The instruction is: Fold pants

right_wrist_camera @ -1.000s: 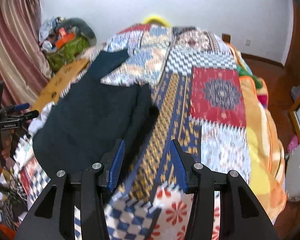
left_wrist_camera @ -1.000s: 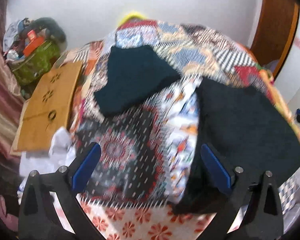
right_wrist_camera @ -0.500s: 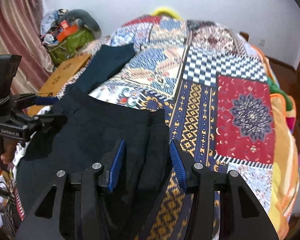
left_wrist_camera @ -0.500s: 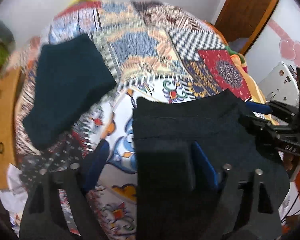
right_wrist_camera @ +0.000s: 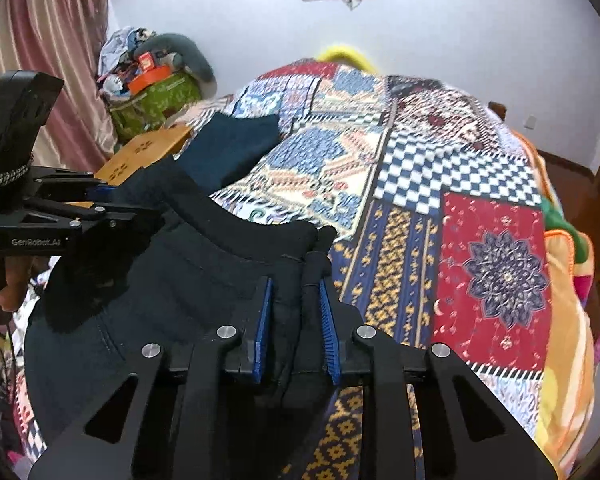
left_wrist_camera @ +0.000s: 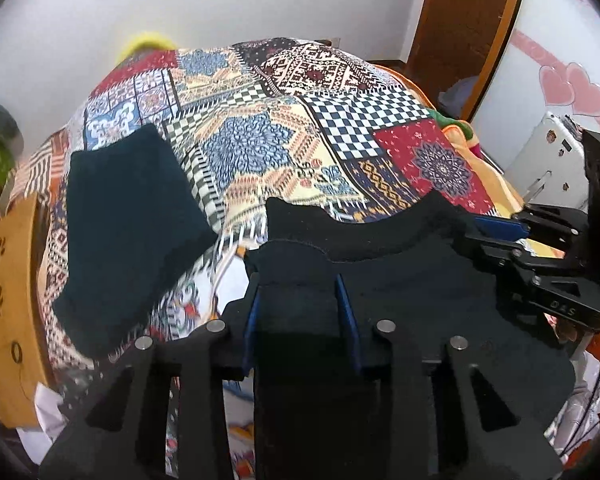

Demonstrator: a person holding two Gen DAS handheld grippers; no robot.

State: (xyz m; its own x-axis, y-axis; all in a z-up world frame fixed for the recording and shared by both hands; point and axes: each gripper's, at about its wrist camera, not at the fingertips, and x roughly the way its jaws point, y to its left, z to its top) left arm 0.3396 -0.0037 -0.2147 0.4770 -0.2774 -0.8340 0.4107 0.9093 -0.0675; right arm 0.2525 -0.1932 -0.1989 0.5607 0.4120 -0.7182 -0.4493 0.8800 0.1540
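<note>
Two grippers [left_wrist_camera: 298, 316], perhaps two garments [left_wrist_camera: 400, 292]

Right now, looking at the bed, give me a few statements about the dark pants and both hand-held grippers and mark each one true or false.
1. The left hand-held gripper has black pants fabric between its blue pads. True.
2. The right hand-held gripper is empty. False: it pinches a bunched edge of the pants.
3. A folded dark teal cloth lies apart from the pants on the patchwork bedspread. True.
4. The bedspread is plain white. False: it is many-coloured patchwork.
5. The pants lie folded in a neat square. False: they are raised and spread between the two grippers.
</note>
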